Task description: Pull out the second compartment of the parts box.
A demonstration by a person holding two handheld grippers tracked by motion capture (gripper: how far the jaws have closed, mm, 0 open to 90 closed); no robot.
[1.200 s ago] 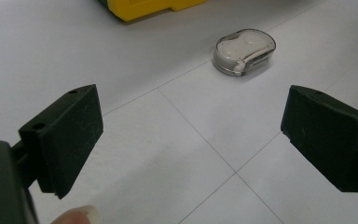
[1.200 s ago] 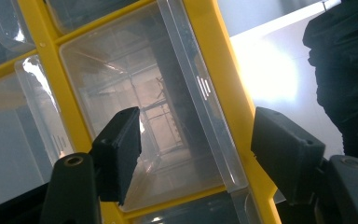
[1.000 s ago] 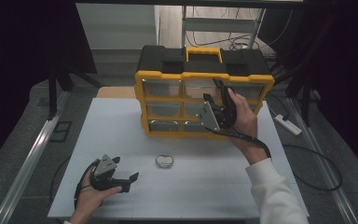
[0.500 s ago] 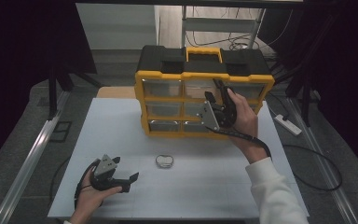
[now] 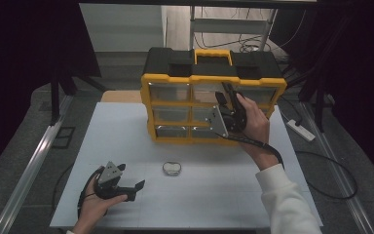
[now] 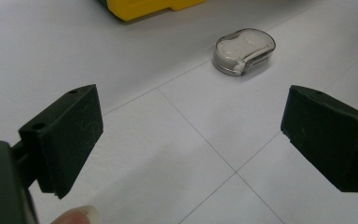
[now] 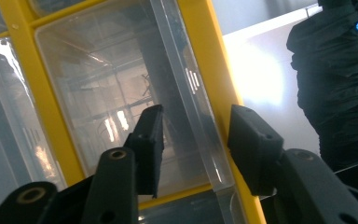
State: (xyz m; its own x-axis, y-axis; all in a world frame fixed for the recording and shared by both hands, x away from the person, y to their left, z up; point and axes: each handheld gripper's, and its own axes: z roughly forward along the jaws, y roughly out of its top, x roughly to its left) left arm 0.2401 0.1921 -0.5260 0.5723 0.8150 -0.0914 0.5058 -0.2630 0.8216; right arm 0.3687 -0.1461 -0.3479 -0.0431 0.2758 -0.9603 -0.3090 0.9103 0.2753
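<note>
- High view: the right gripper (image 5: 226, 100) is up against the front of the yellow-and-black drawer cabinet (image 5: 214, 80), which stands at the far edge of the counter (image 5: 126, 141), at a drawer in its right column.
- Right gripper view: the black fingers (image 7: 147, 140) straddle the raised handle ridge of a clear plastic drawer (image 7: 121, 93). They have just been closing, with the ridge between them, but a gap shows on each side, so I judge the grip not yet made.
- Step in hand: taking hold of the drawer pull. Next the fingers must pinch the ridge firmly, then draw straight out, square to the cabinet face.
- The drawer looks transparent, glossy and apparently empty, framed in yellow.
- Left gripper (image 5: 126, 187) rests near the counter's near-left corner, fingers wide and empty, facing a small clear case (image 6: 244, 50) mid-counter.
</note>
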